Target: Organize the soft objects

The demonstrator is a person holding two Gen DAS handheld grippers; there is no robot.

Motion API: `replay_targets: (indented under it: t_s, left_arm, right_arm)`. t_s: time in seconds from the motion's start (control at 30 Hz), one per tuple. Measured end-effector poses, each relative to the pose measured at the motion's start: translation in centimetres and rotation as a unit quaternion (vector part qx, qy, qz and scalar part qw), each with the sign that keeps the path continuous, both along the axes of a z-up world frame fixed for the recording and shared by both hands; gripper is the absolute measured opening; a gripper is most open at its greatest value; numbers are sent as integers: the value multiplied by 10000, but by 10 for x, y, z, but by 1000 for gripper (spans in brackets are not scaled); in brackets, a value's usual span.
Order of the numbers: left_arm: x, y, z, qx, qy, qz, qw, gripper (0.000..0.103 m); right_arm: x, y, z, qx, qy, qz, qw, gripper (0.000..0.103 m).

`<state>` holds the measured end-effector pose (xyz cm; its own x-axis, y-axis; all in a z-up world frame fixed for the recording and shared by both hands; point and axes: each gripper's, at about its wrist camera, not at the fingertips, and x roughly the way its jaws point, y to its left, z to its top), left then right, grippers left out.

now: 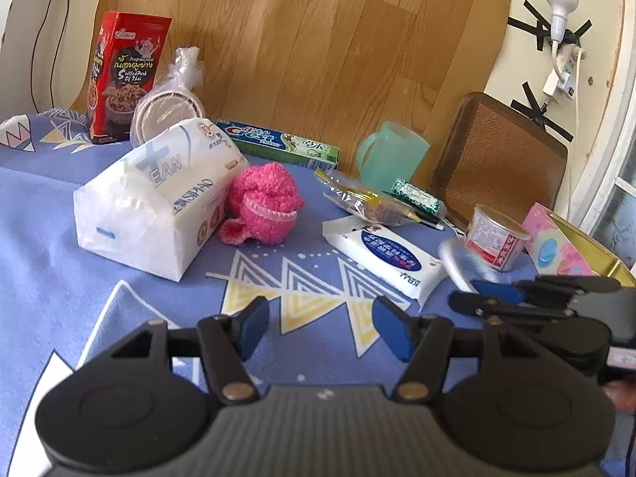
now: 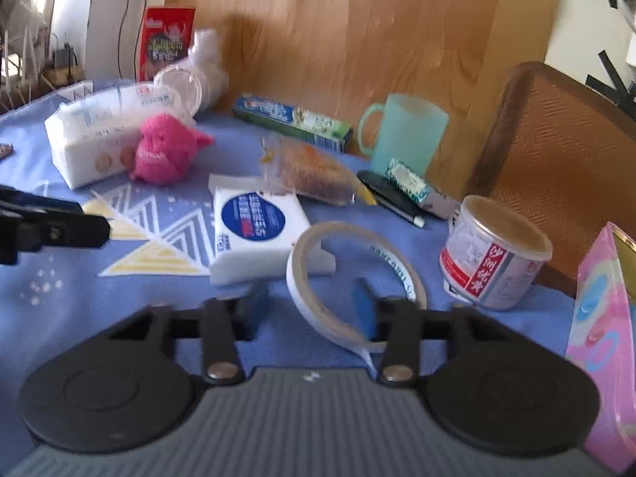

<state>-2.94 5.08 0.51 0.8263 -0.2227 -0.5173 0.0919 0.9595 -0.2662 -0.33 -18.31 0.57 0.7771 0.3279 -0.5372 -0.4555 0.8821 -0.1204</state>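
Nearest us: left gripper (image 1: 320, 328), jaws apart, empty, over the blue cloth (image 1: 59, 218); right gripper (image 2: 314, 312) around a tape roll (image 2: 353, 274), grip uncertain; pink knitted toy (image 1: 264, 206) beside tissue pack (image 1: 159, 198).

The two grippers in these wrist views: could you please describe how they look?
Both match: the left gripper and right gripper have glossy black linkage arms with silver pivot rivets, round black discs either side, a ribbed grey centre body, and blue pads on the fingers.
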Motion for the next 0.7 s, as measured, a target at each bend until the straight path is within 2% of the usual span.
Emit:
replay_targets:
  t_s: [0.07, 0.2, 0.27, 0.33, 0.4, 0.43, 0.47, 0.53, 0.6, 0.7]
  left_arm:
    - [1, 1, 0, -18, 42, -18, 10000, 59]
    - [2, 4, -1, -84, 138, -43, 9999, 59]
    - [3, 4, -1, -89, 178, -49, 9998, 59]
    - [3, 1, 0, -5, 188, -75, 9998, 59]
    - [2, -2, 1, 78, 186, -143, 9997, 59]
    - [0, -4, 2, 104, 187, -159, 9996, 59]
    - [-2, -4, 2, 94, 214, -177, 9996, 59]
    - [-6, -3, 4, -4, 318, -264, 9991, 59]
    - [-11, -3, 7, -224, 408, -422, 9980, 57]
    - [-20, -12, 16, -490, 472, -795, 9945, 55]
  right_arm:
    - [-11, 0, 0, -18, 26, -51, 10000, 16]
    - [-63, -7, -1, 121, -11, 253, 9996, 13]
    - [-88, -14, -2, 310, 105, 527, 9981, 14]
    - [-119, -16, -3, 301, 69, 686, 9972, 16]
    - [-135, -21, -4, 313, -35, 784, 9964, 23]
    - [-142, -24, -4, 380, -64, 808, 9960, 36]
    - [-146, -28, -3, 462, -102, 804, 9956, 56]
    - [-150, -37, 0, 616, -274, 657, 9956, 80]
    - [-151, -45, 3, 774, -401, 505, 9949, 84]
    - [-138, -55, 1, 992, -149, 427, 9940, 89]
